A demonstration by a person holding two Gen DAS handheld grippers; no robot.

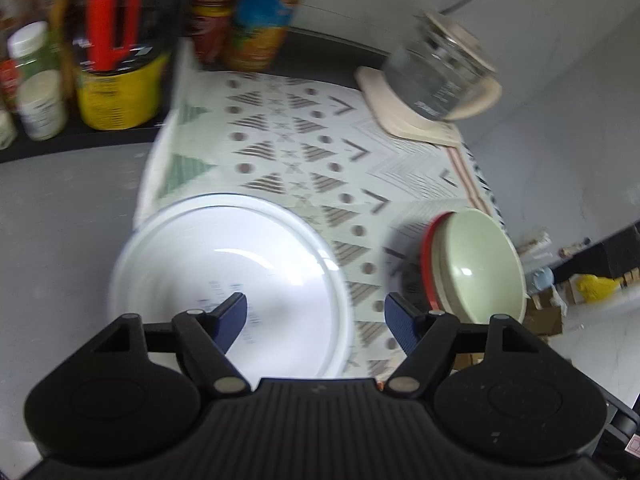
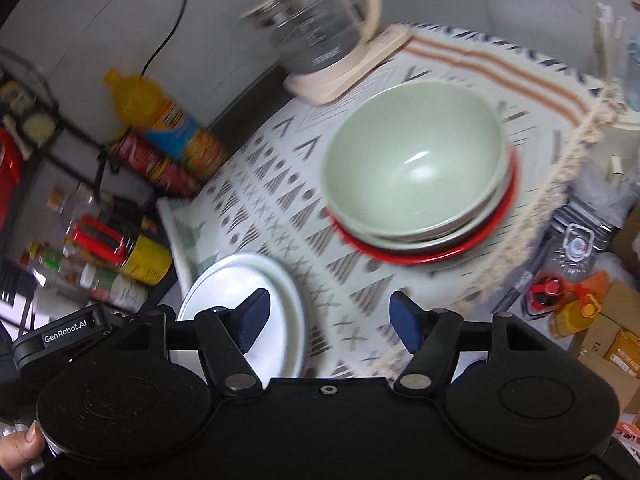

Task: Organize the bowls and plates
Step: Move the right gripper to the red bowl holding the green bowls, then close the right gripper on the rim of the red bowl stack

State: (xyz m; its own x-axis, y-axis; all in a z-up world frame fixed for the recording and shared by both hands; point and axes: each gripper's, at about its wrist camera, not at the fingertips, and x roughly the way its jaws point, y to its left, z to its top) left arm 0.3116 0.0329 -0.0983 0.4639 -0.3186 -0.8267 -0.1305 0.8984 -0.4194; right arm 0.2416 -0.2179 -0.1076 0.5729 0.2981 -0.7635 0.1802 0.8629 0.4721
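A white plate (image 1: 224,264) lies on the patterned cloth (image 1: 304,152), directly ahead of my left gripper (image 1: 316,316), which is open and empty above its near edge. A pale green bowl (image 1: 480,264) sits stacked on a red plate (image 1: 427,260) at the right. In the right wrist view the green bowl (image 2: 412,168) rests on other dishes with the red plate (image 2: 420,254) at the bottom. The white plate (image 2: 244,304) lies at lower left. My right gripper (image 2: 330,320) is open and empty, above the cloth (image 2: 280,208) between the two.
A glass kettle on a cream base (image 1: 436,76) stands at the far right of the cloth; it shows in the right wrist view (image 2: 320,36) too. Bottles and jars (image 1: 116,52) crowd the back left. The cloth's fringed edge (image 2: 560,184) hangs off the table's right side. Boxes and bottles lie on the floor (image 2: 580,300).
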